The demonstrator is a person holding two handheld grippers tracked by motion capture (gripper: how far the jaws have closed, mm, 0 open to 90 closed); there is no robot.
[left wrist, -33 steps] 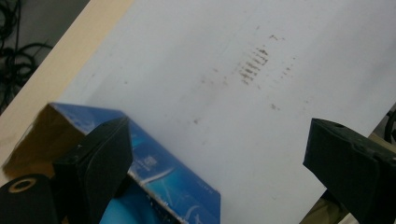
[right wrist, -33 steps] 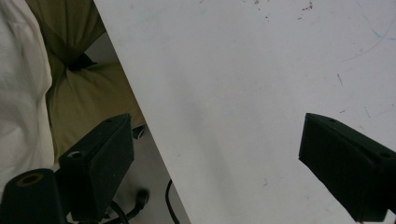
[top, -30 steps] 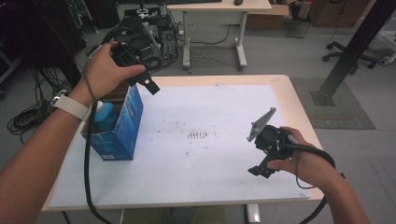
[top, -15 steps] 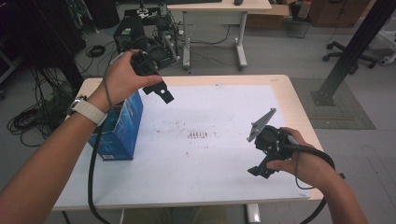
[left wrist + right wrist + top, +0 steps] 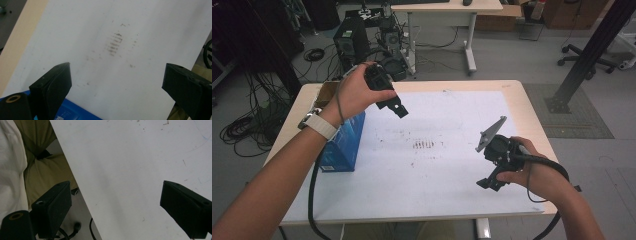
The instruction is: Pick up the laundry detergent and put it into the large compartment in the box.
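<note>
Floor: grey, with black cables coiled left of the worktop.
Worktop: pale wood, white sheet on top.
Behind the worktop: second desk, computer tower.
Right of the worktop: black post, office chair.

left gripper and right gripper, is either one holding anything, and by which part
Nothing is held. The left gripper is open above the blue cardboard box; the right gripper is open over the white tabletop.

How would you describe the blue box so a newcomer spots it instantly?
Start at the white-topped table and go to its left edge. The blue box stands there, just below the raised left claw. It is the only coloured thing on the table.
</note>
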